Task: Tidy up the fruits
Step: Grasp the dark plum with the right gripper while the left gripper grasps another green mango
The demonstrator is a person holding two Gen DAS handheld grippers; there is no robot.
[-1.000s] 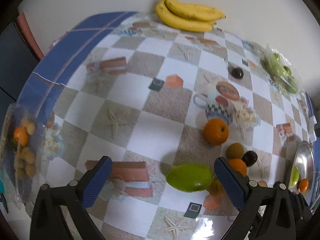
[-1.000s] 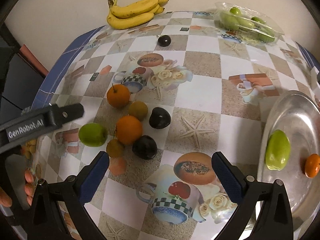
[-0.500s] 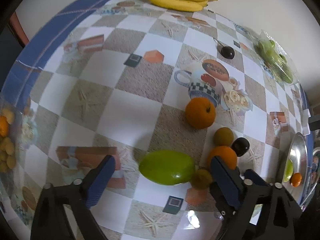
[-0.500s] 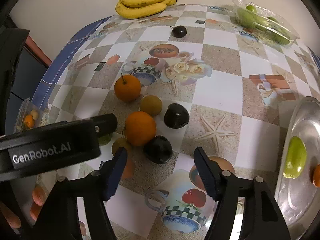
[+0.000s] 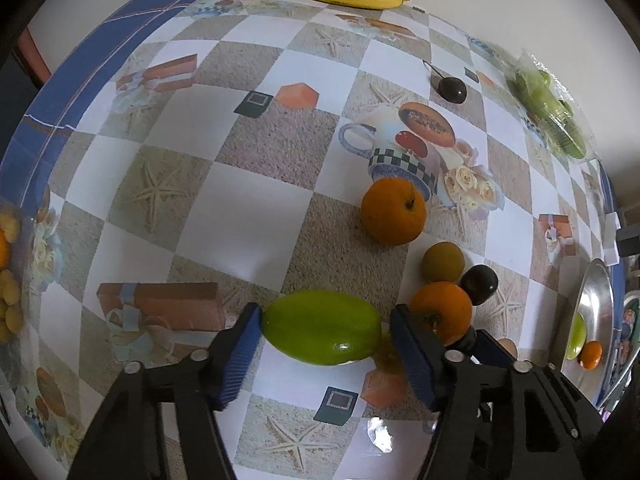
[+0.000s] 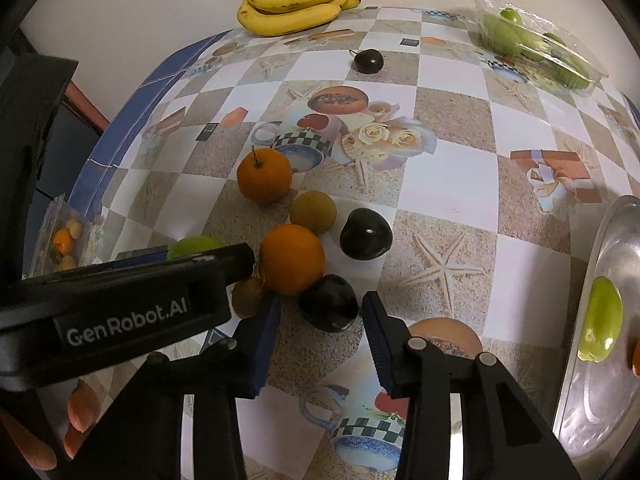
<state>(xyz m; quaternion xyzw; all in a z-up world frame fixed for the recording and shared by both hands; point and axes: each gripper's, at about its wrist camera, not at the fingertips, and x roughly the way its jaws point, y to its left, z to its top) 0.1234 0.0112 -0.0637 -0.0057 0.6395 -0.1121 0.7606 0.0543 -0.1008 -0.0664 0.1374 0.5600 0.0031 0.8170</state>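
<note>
A green mango (image 5: 322,333) lies on the patterned tablecloth between the blue pads of my left gripper (image 5: 324,346), which is open around it; the left pad looks close to touching. My right gripper (image 6: 320,326) is open around a dark plum (image 6: 329,308), with gaps on both sides. Close by lie two oranges (image 6: 292,258) (image 6: 264,175), a brownish round fruit (image 6: 313,212) and another dark plum (image 6: 365,239). The metal plate (image 6: 600,396) at the right holds a green mango (image 6: 600,330) and a small orange fruit.
Bananas (image 6: 296,6) lie at the far edge by the wall. A clear box of green fruit (image 6: 536,50) sits far right. A lone dark plum (image 6: 368,61) lies mid-table. A clear pack of small fruits (image 6: 64,240) sits at the left edge.
Both grippers moved forward and down. The left one now straddles the green mango and has narrowed; the right one narrowed and now straddles the near dark plum.
</note>
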